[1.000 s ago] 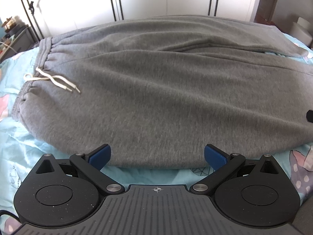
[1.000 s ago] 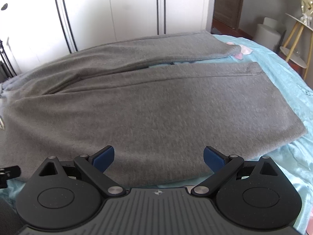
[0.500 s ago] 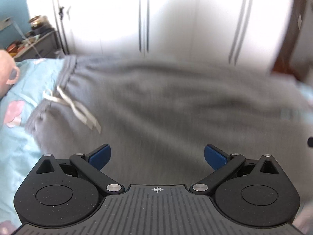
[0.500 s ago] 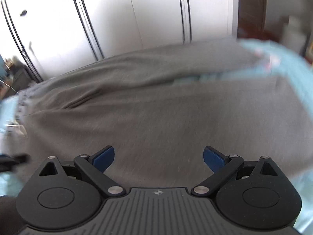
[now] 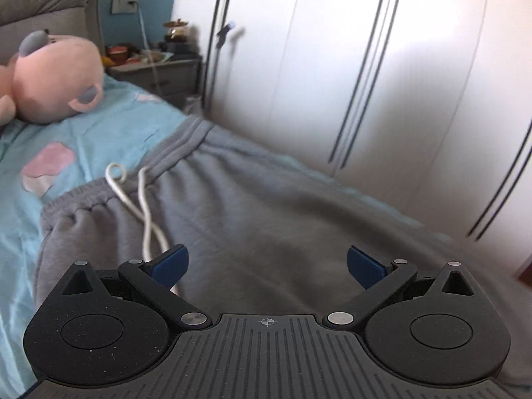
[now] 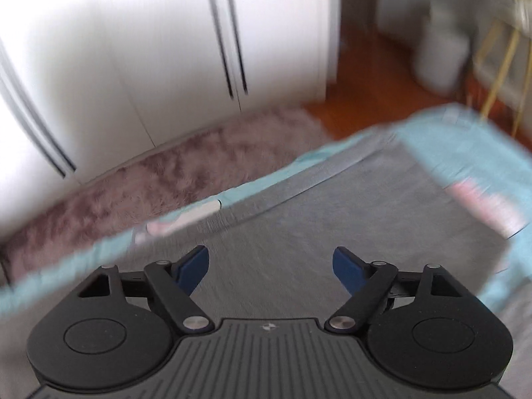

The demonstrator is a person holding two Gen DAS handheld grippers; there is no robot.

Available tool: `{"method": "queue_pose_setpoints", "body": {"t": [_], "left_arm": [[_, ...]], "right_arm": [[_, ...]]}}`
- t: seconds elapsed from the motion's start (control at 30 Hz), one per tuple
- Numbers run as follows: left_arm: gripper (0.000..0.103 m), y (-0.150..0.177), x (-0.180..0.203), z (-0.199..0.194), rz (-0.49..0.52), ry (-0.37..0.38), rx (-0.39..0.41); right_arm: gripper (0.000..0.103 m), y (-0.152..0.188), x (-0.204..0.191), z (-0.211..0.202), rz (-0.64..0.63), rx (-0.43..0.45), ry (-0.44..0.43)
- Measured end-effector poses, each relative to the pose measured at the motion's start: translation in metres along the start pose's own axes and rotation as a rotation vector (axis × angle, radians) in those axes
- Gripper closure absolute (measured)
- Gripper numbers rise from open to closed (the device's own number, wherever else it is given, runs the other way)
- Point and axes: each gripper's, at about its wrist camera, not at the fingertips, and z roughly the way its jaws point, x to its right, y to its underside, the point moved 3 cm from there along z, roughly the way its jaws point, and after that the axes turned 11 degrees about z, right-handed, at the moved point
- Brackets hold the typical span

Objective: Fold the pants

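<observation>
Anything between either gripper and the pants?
Nothing visible. Left gripper is open over the pants by the drawstring; right gripper is open over the leg end.

The pants [image 5: 252, 219] are plain grey, with a white drawstring [image 5: 139, 199] at the left of the frame. The bed sheet [image 5: 99, 133] is light blue with pink patches. In the upper left lies a pink plush toy [image 5: 56, 79] with grey ears. The wardrobe doors [image 5: 365, 66] are white with dark lines. Both grippers are black with blue pads [image 5: 169, 262]. In the right wrist view the rug [image 6: 166, 173] is dusty pink and the floor [image 6: 365, 83] is brown.
</observation>
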Motion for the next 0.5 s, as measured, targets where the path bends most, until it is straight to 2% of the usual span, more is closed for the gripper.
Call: {"method": "queue_pose_setpoints", "body": {"t": [0.03,0.1,0.2,0.27,0.37,0.47,0.5], "left_arm": [[0.000,0.000,-0.002,0.007,0.006,0.007,-0.017],[0.000,-0.001,-0.003,0.015,0.009,0.026,-0.013],[0.000,-0.002,0.000,0.020,0.013,-0.018,0.018],[0.000,0.000,0.007,0.025,0.055,-0.016,0.003],[0.000,0.011,0.020,0.027,0.098,-0.026,-0.002],[0.000,0.014,0.020,0.032,0.100,-0.017,-0.023],[0.000,0.015,0.018,0.034,0.089,-0.015,-0.031]], "right_arm": [[0.032,-0.006,-0.003,0.016,0.050,-0.022,0.010],[0.032,-0.015,-0.009,0.041,0.117,-0.030,0.032],[0.033,-0.018,-0.013,0.069,0.150,-0.037,0.069],[0.033,-0.020,-0.012,0.080,0.186,-0.045,0.061],[0.034,-0.024,-0.015,0.096,0.166,-0.028,0.152],[0.042,-0.023,-0.020,0.102,0.087,0.020,0.247],[0.055,-0.021,-0.020,0.102,0.068,0.030,0.276]]}}
